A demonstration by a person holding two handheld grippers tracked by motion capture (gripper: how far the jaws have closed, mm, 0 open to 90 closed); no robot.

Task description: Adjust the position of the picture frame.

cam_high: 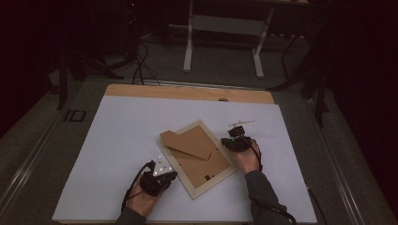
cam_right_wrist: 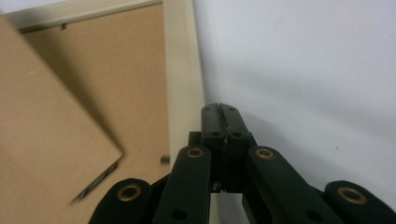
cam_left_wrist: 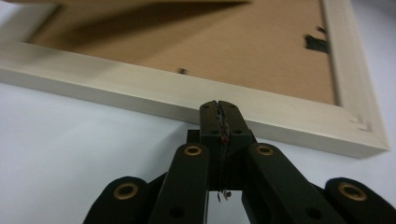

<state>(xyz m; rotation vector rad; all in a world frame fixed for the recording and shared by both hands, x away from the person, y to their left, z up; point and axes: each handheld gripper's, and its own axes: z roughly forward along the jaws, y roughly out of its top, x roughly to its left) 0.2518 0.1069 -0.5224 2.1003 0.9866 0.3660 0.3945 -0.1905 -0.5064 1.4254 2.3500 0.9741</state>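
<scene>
A pale wooden picture frame (cam_high: pixel 216 183) lies face down, turned diagonally, on the white table top (cam_high: pixel 117 140). Its brown backing board (cam_high: pixel 202 164) faces up, and a loose brown cardboard panel (cam_high: pixel 190 143) rests askew over its upper half. My left gripper (cam_high: pixel 170 175) is at the frame's lower left rail. Its jaws are shut, with the tip (cam_left_wrist: pixel 218 105) right up against the rail's outer side (cam_left_wrist: pixel 140 93); whether it touches, I cannot tell. My right gripper (cam_high: pixel 231 139) is at the frame's right side, jaws shut and empty (cam_right_wrist: pixel 220 108), beside the rail (cam_right_wrist: pixel 180 70).
A small black clip (cam_left_wrist: pixel 317 43) sits on the backing near a corner. A bare wooden strip (cam_high: pixel 187 92) runs along the table's far edge. Beyond it, on the dark floor, stand a white stand (cam_high: pixel 225 28) and cables (cam_high: pixel 141 65).
</scene>
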